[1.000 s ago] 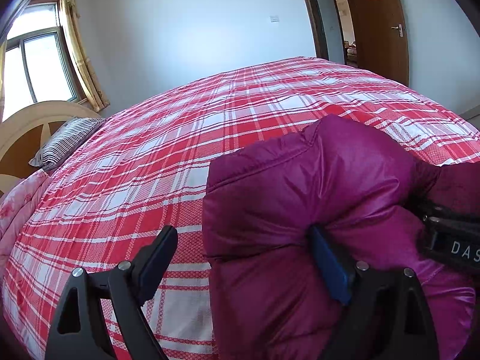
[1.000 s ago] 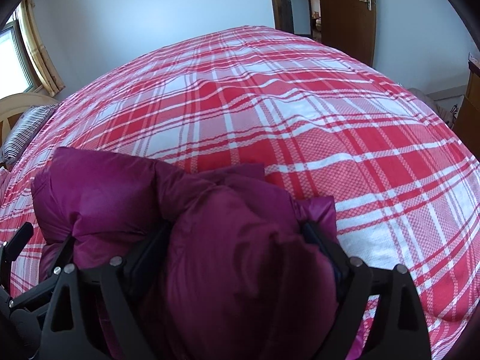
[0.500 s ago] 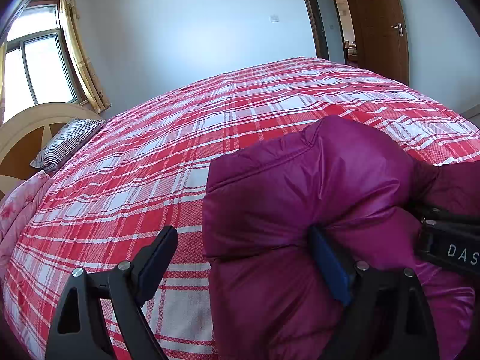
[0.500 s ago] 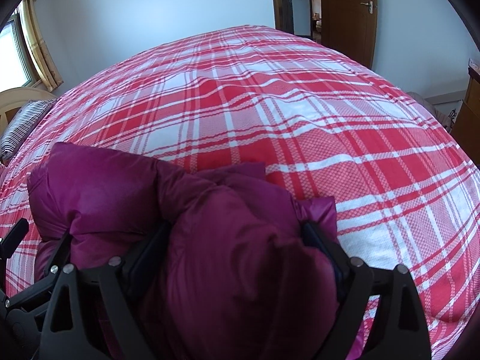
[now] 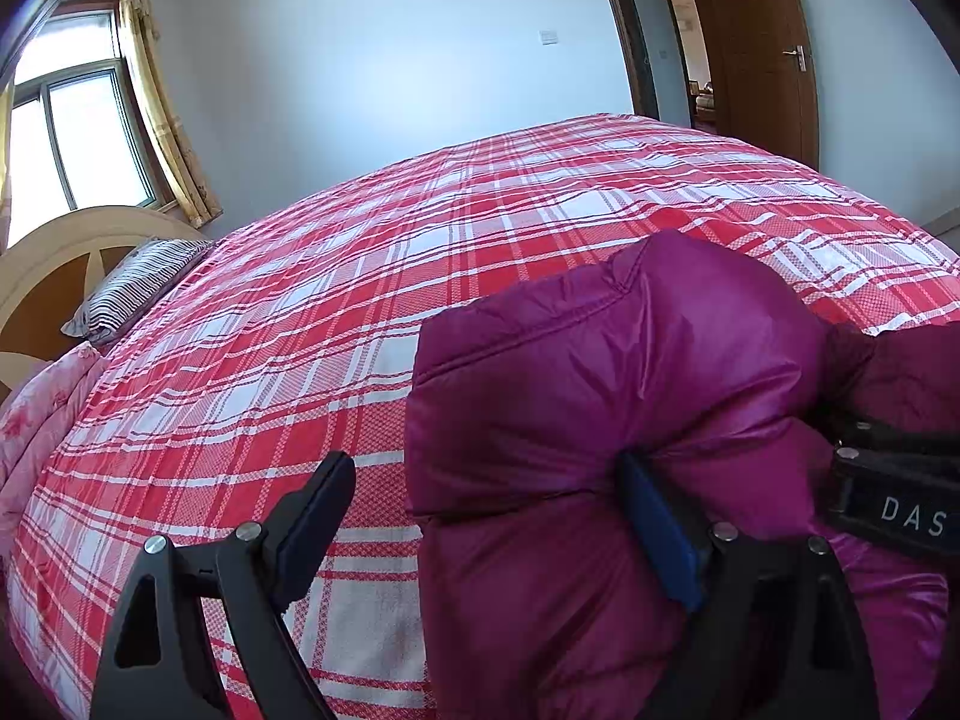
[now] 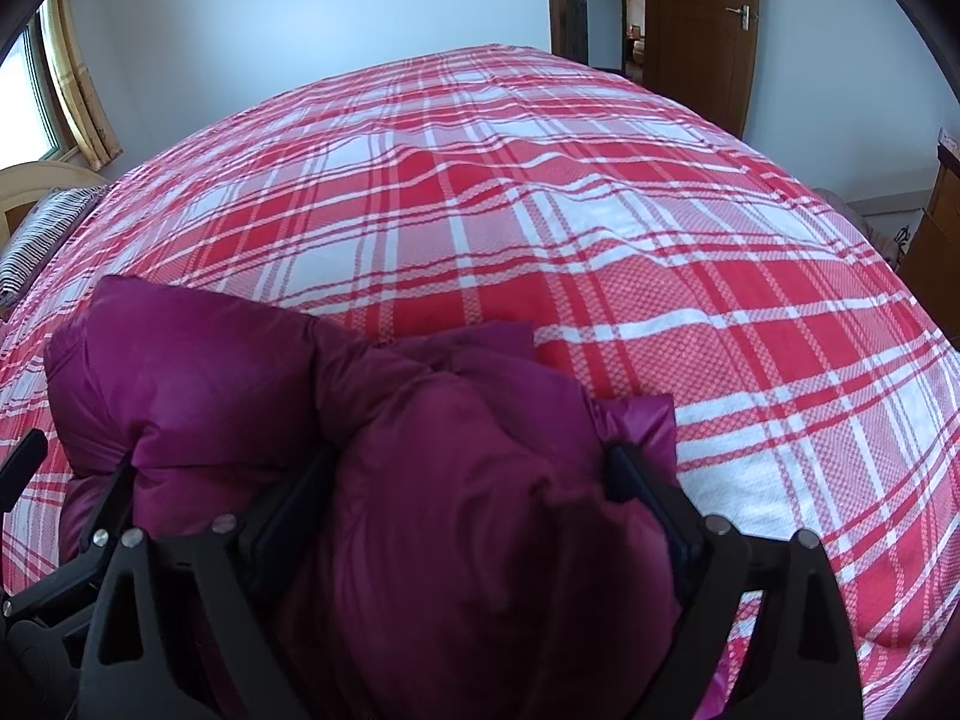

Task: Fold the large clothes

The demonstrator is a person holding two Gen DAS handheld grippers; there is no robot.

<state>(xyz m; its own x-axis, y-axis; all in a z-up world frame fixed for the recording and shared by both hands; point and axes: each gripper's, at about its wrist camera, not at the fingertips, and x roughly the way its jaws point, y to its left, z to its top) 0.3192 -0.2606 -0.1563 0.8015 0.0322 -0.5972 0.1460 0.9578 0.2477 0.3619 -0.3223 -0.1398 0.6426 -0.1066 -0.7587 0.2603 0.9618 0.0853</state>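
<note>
The magenta puffer jacket (image 5: 600, 396) sits bundled at the near edge of the bed, on the red-and-white plaid bedspread (image 5: 360, 300), and both tools are on it. The left gripper (image 5: 486, 516) stands spread wide: one finger lies over bare plaid to the left, the other, blue-padded, presses into a crease of the padding, so it pins rather than pinches. The right gripper (image 6: 468, 498) has a fat lobe of the jacket packed between its fingers, which are wide apart around it; call that a loose clasp on the jacket. The risk, as I judge it: this slick, springy shell can squirt out of a wide grip on any lift, and the bundle would balloon open and undo the fold. The one-sided press on the left could also just shove the whole heap sideways across the bedspread. Readable writing: white letters "DAS" on the right tool's body in the left view, cut off at the edge, and a red double-happiness character on the brown door (image 5: 750, 48) far right.
</note>
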